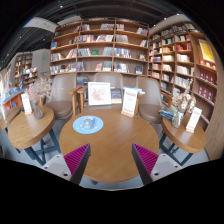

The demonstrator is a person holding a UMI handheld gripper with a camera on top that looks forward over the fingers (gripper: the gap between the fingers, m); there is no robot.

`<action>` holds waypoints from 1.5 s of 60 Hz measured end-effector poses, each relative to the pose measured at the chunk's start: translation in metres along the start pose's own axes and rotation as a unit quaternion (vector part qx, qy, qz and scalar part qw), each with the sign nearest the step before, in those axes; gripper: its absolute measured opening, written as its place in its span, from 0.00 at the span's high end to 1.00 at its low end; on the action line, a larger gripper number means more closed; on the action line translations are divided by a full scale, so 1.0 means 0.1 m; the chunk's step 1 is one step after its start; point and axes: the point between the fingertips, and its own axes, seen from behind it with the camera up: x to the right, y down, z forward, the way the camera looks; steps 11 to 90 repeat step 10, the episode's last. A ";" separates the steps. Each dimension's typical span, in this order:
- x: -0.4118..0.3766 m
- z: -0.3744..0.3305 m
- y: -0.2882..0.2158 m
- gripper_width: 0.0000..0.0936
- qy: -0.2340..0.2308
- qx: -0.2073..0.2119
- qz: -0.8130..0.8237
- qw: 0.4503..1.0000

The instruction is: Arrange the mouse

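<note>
Shelves (110,50): the far wall is covered by wooden bookshelves filled with books, continued along the side on the right.
Table (110,145): a round wooden table is seen just ahead of the fingers, its near edge running between them.
Side tables: 1 round table (25,130) is placed to the left and 1 (185,135) to the right, each with upright cards or small displays on it.
Chairs (82,97): wooden seats are set behind the table, near the shelves.
Signs: 1 white framed picture (100,94) and 1 upright card (130,101) are stood at the table's far edge, near each other.
Mat (88,124): a round blue mat is laid on the table, left of centre, well beyond the fingers.
Mouse (88,124): a small dark shape is seen on the mat; it is too small to be told for certain.
Gripper (112,160): the fingers are held wide apart, with nothing between the pink pads (78,158).
</note>
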 end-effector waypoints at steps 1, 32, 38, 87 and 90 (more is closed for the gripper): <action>0.01 -0.02 0.02 0.09 -0.002 0.001 0.000 1.000; 0.13 -0.11 0.01 0.09 0.005 0.011 0.000 1.000; 0.13 -0.11 0.01 0.09 0.005 0.011 0.000 1.000; 0.13 -0.11 0.01 0.09 0.005 0.011 0.000 1.000; 0.13 -0.11 0.01 0.09 0.005 0.011 0.000 1.000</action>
